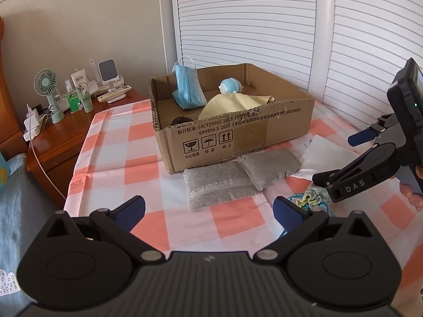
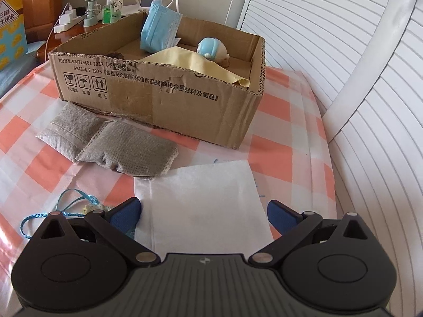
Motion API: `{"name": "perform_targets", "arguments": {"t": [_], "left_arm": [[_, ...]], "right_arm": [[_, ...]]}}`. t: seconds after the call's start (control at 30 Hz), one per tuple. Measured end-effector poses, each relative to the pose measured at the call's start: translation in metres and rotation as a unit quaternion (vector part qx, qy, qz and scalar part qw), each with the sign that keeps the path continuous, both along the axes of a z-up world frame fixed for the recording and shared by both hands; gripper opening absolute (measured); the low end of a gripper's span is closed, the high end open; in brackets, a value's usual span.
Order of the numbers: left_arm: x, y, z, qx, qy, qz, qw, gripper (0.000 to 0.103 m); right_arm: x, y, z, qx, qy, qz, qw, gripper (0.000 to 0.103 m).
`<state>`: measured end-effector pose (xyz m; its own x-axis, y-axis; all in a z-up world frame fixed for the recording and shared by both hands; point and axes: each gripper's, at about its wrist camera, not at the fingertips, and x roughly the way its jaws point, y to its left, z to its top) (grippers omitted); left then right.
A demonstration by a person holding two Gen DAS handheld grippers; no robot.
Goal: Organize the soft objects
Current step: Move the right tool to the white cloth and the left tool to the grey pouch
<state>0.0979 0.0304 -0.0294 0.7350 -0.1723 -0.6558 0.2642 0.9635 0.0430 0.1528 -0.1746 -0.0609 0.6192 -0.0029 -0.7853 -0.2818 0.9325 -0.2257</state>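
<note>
A dark lump [image 1: 182, 120] in the cardboard box [image 1: 232, 129] sits low behind the front wall near the box's left corner, too hidden to identify in either view. The small knitted thing on a blue cord [image 2: 66, 206] is half covered: the right tool's [image 2: 203, 215] left finger hides it in the right wrist view, and in the left wrist view the same tool's tip lies over it, so whether they touch cannot be told.

The box stands toward the far edge of the checked cloth [image 1: 111, 142]; what lies under the cloth is not shown. Inside are a blue face mask [image 1: 188, 89] hung over the back wall, a yellow cloth [image 1: 232, 104] draped onto the front wall, and a pale blue plush toy [image 1: 229, 85] behind it. Two grey fabric pouches [image 1: 232, 179] lie just in front of the box, touching each other.

Only the right wrist view shows the whole white sheet [image 2: 201, 200], lying between the right tool's spread fingers, which grip nothing. Only the left wrist view shows fingers of the person's hand [image 1: 412, 198] on the right tool. The left tool [image 1: 208, 210] is spread wide and empty above the cloth's near edge.
</note>
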Motion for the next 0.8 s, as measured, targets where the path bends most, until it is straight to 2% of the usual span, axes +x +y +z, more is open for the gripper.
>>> {"name": "perform_targets", "arguments": {"t": [0.13, 0.33, 0.53, 0.7, 0.8], "left_arm": [[0.01, -0.002, -0.007, -0.006, 0.015, -0.003, 0.9999, 0.102], [0.03, -0.005, -0.017, -0.007, 0.035, 0.002, 0.9994, 0.102], [0.057, -0.015, -0.034, 0.005, 0.059, 0.001, 0.9983, 0.102], [0.078, -0.02, -0.046, -0.001, 0.073, 0.017, 0.9972, 0.102], [0.089, -0.017, -0.051, -0.021, 0.082, 0.027, 0.996, 0.102]], "right_arm": [[0.006, -0.01, -0.006, 0.005, 0.012, -0.005, 1.0, 0.103], [0.009, -0.026, -0.009, 0.055, 0.024, -0.014, 0.998, 0.103], [0.003, -0.028, -0.011, 0.069, 0.007, -0.021, 0.997, 0.103], [0.0, -0.029, -0.012, 0.072, -0.002, -0.022, 0.997, 0.103], [-0.001, -0.029, -0.013, 0.073, -0.006, -0.025, 0.997, 0.103]]}}
